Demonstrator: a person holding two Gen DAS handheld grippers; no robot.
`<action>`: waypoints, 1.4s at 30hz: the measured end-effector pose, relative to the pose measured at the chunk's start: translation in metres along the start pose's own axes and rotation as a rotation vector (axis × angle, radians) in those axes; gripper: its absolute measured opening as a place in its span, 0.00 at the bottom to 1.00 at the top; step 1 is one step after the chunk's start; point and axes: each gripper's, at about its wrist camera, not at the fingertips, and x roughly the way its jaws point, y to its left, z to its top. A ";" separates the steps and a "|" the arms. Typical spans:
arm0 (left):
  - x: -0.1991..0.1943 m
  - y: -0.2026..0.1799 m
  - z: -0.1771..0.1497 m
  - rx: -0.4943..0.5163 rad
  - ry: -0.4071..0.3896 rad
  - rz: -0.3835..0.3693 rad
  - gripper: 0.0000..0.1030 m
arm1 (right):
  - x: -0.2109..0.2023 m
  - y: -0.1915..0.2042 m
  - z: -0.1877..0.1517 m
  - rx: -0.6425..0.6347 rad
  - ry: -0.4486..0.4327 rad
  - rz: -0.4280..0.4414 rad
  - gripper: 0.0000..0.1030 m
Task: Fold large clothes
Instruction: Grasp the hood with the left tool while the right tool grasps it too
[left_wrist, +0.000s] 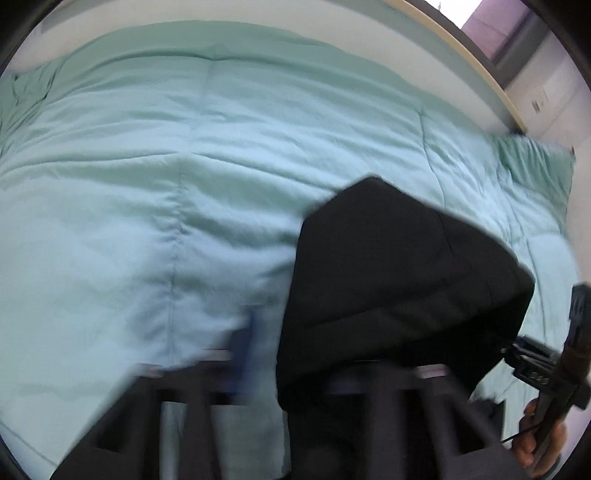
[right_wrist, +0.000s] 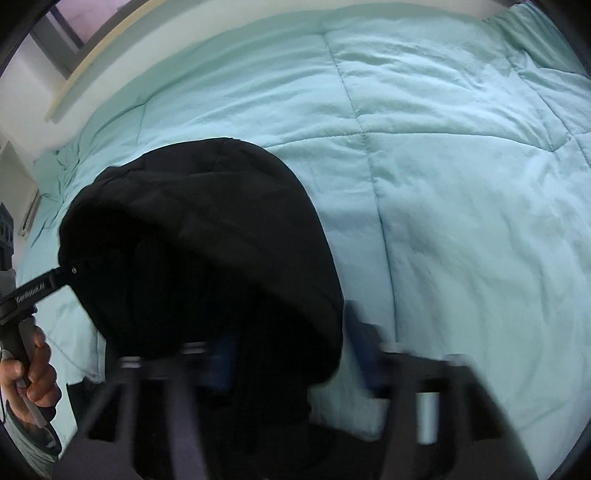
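Your left tongs (left_wrist: 280, 354) are closed on the near edge of the black garment (left_wrist: 399, 280), which drapes over them. Your right tongs (right_wrist: 291, 354) stand partly open with the same dark cloth bunched between the blurred fingers; you cannot tell whether the pads press on it. The garment hangs between both tongs above the pale green quilt (right_wrist: 461, 177) covering the bed, toward its near edge.

wrist views: steeply down, close | shared: black garment (left_wrist: 399, 280), quilt (left_wrist: 147, 166)
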 end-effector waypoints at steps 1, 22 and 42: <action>-0.007 0.008 0.002 -0.036 -0.023 -0.037 0.09 | -0.003 -0.002 0.002 0.001 -0.018 -0.029 0.14; -0.016 0.064 -0.073 -0.025 0.136 -0.075 0.44 | 0.005 -0.026 -0.023 -0.056 0.047 0.035 0.43; 0.053 0.011 -0.045 0.032 0.154 -0.083 0.39 | 0.072 0.014 -0.009 -0.089 0.142 0.098 0.52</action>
